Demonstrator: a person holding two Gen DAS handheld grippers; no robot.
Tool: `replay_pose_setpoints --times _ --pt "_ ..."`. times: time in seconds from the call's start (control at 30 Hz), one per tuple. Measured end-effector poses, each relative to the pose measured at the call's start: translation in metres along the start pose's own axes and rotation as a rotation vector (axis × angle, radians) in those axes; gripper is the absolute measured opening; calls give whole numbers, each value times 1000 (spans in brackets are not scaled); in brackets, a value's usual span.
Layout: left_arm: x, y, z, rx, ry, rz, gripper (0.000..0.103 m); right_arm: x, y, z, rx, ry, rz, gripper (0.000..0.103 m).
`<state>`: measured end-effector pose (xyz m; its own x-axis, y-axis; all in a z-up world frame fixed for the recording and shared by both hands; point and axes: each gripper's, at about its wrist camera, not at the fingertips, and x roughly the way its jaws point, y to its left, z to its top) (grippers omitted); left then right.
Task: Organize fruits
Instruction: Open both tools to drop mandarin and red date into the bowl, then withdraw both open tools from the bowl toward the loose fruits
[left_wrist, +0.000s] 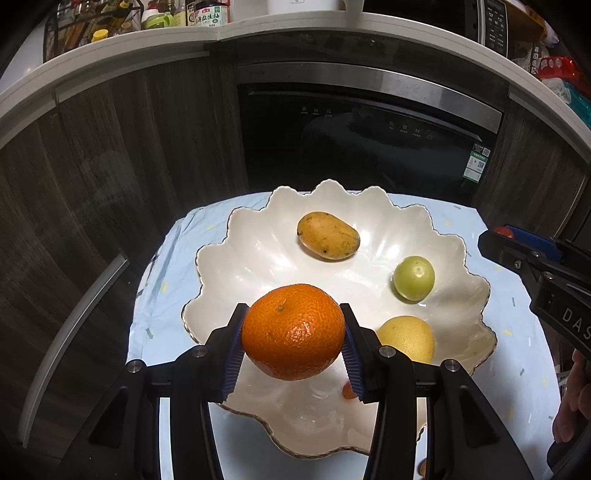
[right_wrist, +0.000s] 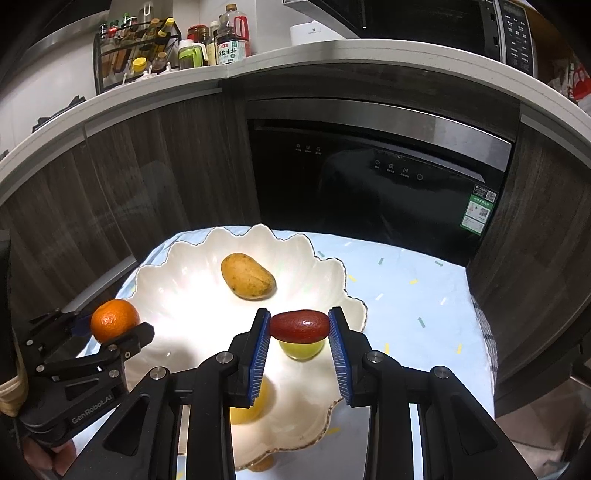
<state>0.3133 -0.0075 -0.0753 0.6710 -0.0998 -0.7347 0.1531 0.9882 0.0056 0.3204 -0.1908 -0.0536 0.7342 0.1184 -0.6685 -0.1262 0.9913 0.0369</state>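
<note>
The left claw (left_wrist: 293, 343) grips an orange (left_wrist: 293, 330) between its blue pads, held above the near rim of the white scalloped bowl (left_wrist: 258, 251). The right claw (right_wrist: 299, 341) clamps a small red fruit (right_wrist: 300, 325) end to end over the bowl's right side. In the bowl lie a mango (left_wrist: 328, 235), a green lime (left_wrist: 413, 277) and a yellow lemon (left_wrist: 408, 338); the bowl stands on the light blue cloth (right_wrist: 406, 295) covering the desk.
</note>
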Motion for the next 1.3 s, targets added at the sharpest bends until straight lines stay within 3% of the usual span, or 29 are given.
replay_pose_setpoints --times 0.07,0.13,0.47,0.63,1.3 --pt "-2 0 0 0 -7 6 64 0 1 0 -5 3 -4 37" --pt "-6 1 0 3 -25 14 70 -2 1 -1 -1 -3 -7 47" --pt "-21 5 -3 -1 -44 29 80 -18 4 0 0 -45 -26 78" --pt "-34 6 -5 -6 -57 33 85 -31 7 1 3 -58 -33 80" --pt "-100 -12 -28 22 -115 4 85 -108 8 -21 5 -129 -93 80"
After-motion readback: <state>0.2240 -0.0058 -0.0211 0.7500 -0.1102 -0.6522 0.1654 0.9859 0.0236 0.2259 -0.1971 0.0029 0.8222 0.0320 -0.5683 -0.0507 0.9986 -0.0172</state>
